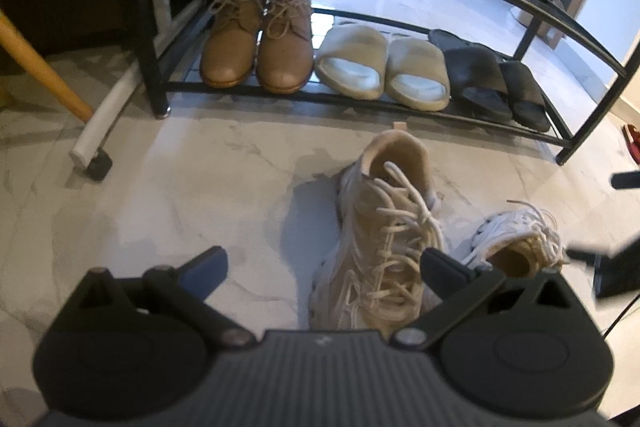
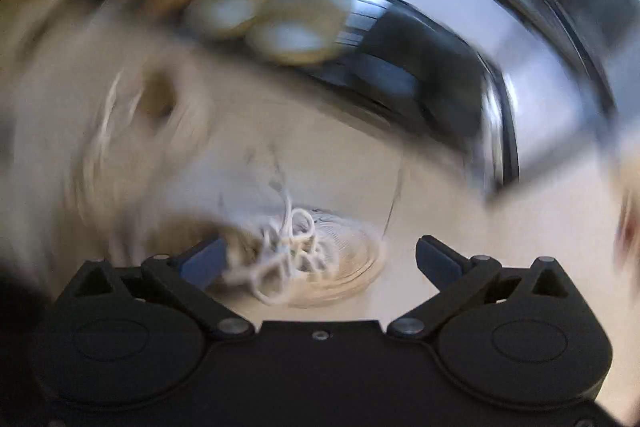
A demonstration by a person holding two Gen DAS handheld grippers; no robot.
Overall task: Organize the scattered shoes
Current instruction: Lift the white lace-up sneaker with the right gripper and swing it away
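On the marble floor just under my left gripper (image 1: pixel 324 267), spread wide and gripping nothing, one beige sneaker (image 1: pixel 384 239) stands upright; its mate (image 1: pixel 516 247) lies tipped beside it, under my equally splayed, empty right gripper (image 2: pixel 320 259). Beyond, the rack (image 1: pixel 360 99) holds paired shoes, likely the sneakers' destination.

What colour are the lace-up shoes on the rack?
Tan brown, with matching brown laces. The lace-up shoes show best in the left wrist view.
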